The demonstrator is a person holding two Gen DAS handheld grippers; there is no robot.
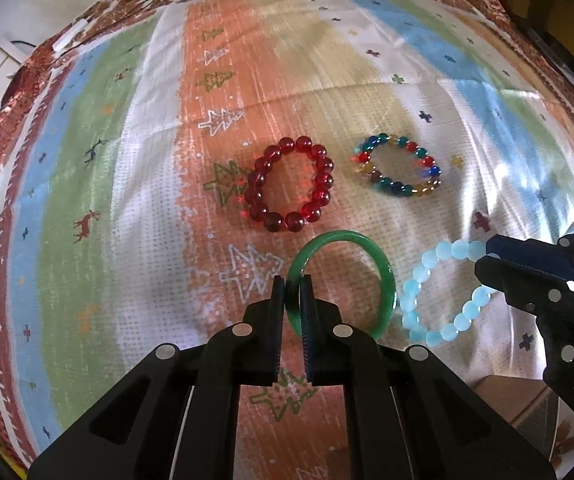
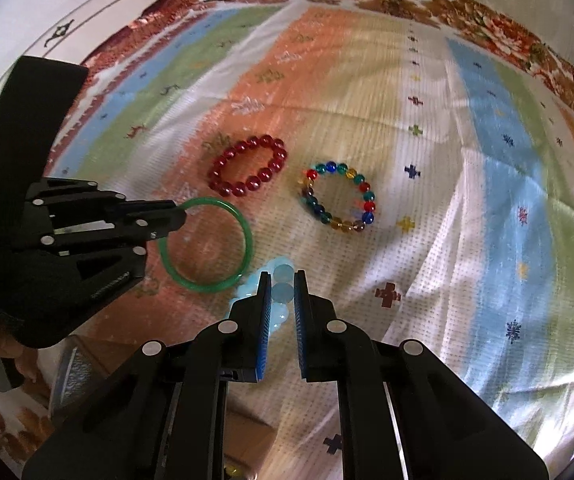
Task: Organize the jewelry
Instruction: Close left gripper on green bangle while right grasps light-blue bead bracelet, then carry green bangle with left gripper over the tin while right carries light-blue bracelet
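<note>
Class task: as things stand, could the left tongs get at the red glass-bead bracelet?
Probably not yet: the left tongs are shut on the green jade-like bangle. The red glass-bead bracelet lies uncovered just beyond.

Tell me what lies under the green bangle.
Inside the green bangle only the patterned tablecloth shows, no other jewelry. The left gripper pinches its rim, so that piece of rim, and the cloth under the fingers, stays hidden.
</note>
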